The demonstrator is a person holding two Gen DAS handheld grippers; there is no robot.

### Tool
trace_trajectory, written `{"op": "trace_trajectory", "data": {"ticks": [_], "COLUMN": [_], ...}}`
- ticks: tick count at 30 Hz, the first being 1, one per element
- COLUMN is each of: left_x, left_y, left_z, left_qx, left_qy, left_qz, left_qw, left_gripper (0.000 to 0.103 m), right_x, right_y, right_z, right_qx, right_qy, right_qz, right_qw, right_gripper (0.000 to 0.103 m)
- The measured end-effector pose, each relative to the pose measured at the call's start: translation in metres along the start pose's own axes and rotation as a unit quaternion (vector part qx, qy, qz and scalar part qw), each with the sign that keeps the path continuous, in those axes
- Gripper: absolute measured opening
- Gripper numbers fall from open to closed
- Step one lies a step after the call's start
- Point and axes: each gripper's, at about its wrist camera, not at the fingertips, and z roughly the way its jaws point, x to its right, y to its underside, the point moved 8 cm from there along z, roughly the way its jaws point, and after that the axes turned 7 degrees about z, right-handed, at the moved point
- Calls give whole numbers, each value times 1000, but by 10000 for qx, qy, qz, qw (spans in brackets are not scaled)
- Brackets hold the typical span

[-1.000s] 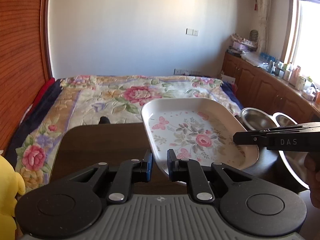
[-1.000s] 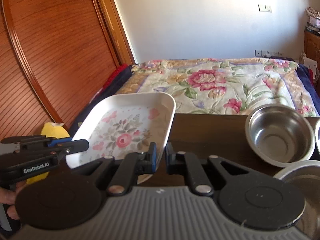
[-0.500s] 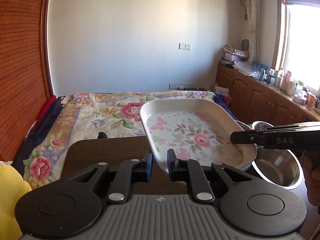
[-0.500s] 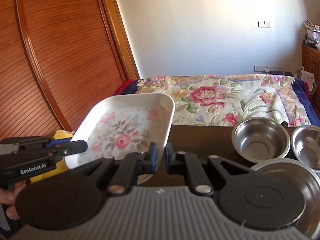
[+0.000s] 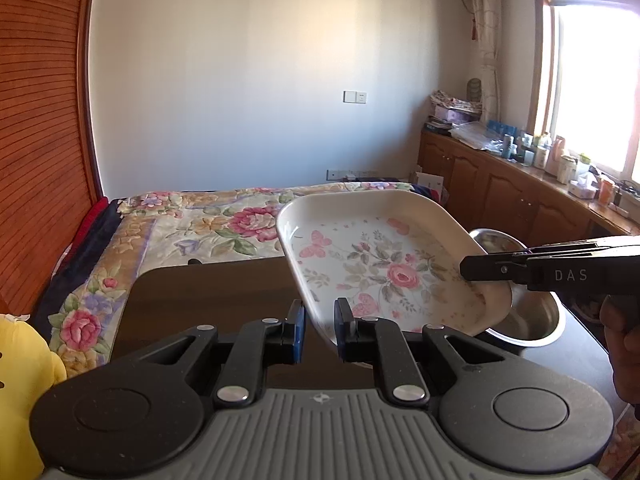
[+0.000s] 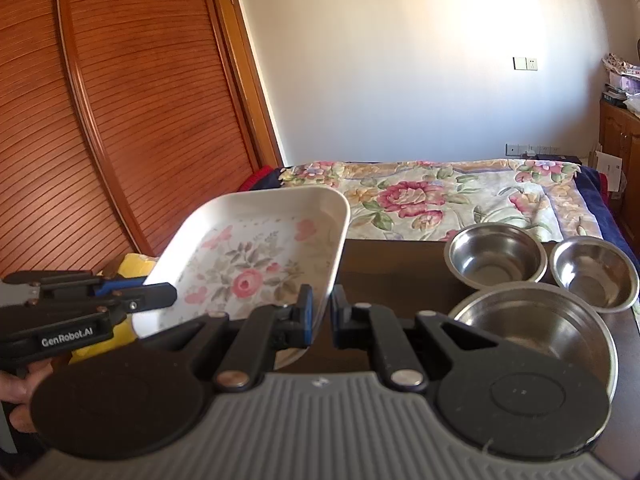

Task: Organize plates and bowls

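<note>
From the left wrist camera, we see our left gripper [image 5: 319, 330] closed on the near left rim of the white rectangular tray with a pink rose and butterfly print [image 5: 384, 268]. The tray is lifted clear of the dark brown wooden table [image 5: 208, 300] and tilted, its far edge higher. Across it, our right gripper [image 5: 480, 268] reaches in from the right and pinches the opposite rim. Just beyond and below that corner sits a round stainless steel bowl [image 5: 532, 320], partly hidden by the tray. A floral bedspread [image 5: 180, 232] lies behind the table, and a yellow plush toy [image 5: 20, 364] shows at the left edge.

From the right wrist camera, our right gripper [image 6: 319, 312] is clenched on the tray's [image 6: 260, 256] right rim, while the left gripper [image 6: 160, 294] clamps the other side. So both tools carry the tray between them, in the air over the table's [image 6: 396, 276] left part. To the right, three steel bowls stand separately: a large one [image 6: 536, 332] nearest, a medium one [image 6: 496, 256] behind it, and a small one [image 6: 596, 272] at the far right.

We judge the task to be at an early stage: the tray is in transit and not set down, and the bowls are neither nested nor placed on it. Setting the tray down and gathering the bowls remains.
</note>
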Motion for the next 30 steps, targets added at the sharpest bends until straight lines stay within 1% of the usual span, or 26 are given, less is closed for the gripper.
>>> {"op": "trace_trajectory", "data": {"ticks": [5,11,15,22,30], "left_x": [6,12,13,15,17], "left_y": [6,20,34,52,65], "left_z": [-5,-5,-1,-2,-8], "left_qx": [17,-67,-158,-258,-276], "left_qy": [80,167,246,255,308], "left_qz": [-5,-10,-81,-108,-152], "left_qw": [10000,9998,9995,9993,9990], "left_gripper": [17,17,17,17,17], "right_x": [-1,2,4,3,2], "right_y": [4,15,28,50,61], "right_z": [-10,-15,-13,-10,-14], "right_qx": [55,61,-8,-152,-181], "right_qy": [-29,-77,-57,-85,-129], "right_qz": [-30,-47,-64,21,50], "right_qw": [10000,9999,10000,9998,9997], "right_gripper": [11,11,11,11,11]}}
